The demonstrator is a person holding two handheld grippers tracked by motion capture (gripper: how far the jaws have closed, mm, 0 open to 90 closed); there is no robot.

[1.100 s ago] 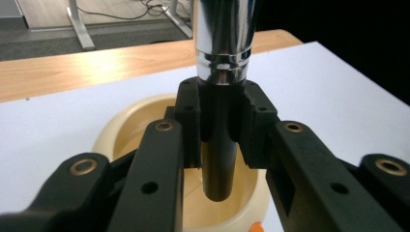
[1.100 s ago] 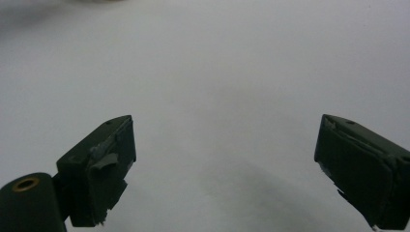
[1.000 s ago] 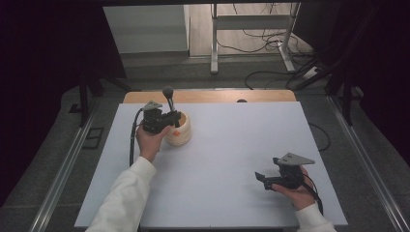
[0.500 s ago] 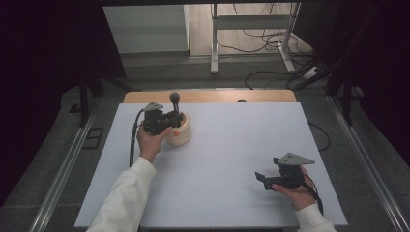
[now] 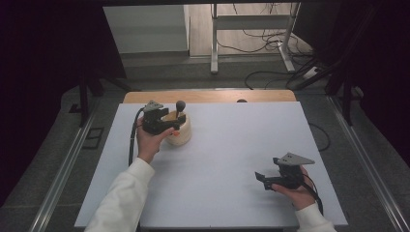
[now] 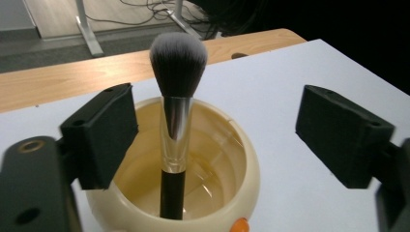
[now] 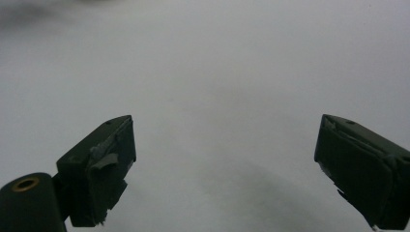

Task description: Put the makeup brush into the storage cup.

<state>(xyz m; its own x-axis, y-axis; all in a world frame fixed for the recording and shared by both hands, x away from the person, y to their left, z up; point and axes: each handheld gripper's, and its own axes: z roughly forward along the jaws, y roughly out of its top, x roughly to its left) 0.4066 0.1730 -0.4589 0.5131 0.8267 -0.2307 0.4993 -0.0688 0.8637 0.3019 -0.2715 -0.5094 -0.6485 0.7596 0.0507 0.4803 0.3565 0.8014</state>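
At the table's near right edge, the right gripper (image 5: 265,178) rests in the person's hand, jaws spread over bare white tabletop (image 5: 232,159). Farther off at the left, the left gripper (image 6: 212,140), its jaws just opened wide, flanks without touching a makeup brush (image 6: 175,121) standing upright in a cream bowl (image 6: 241,193).
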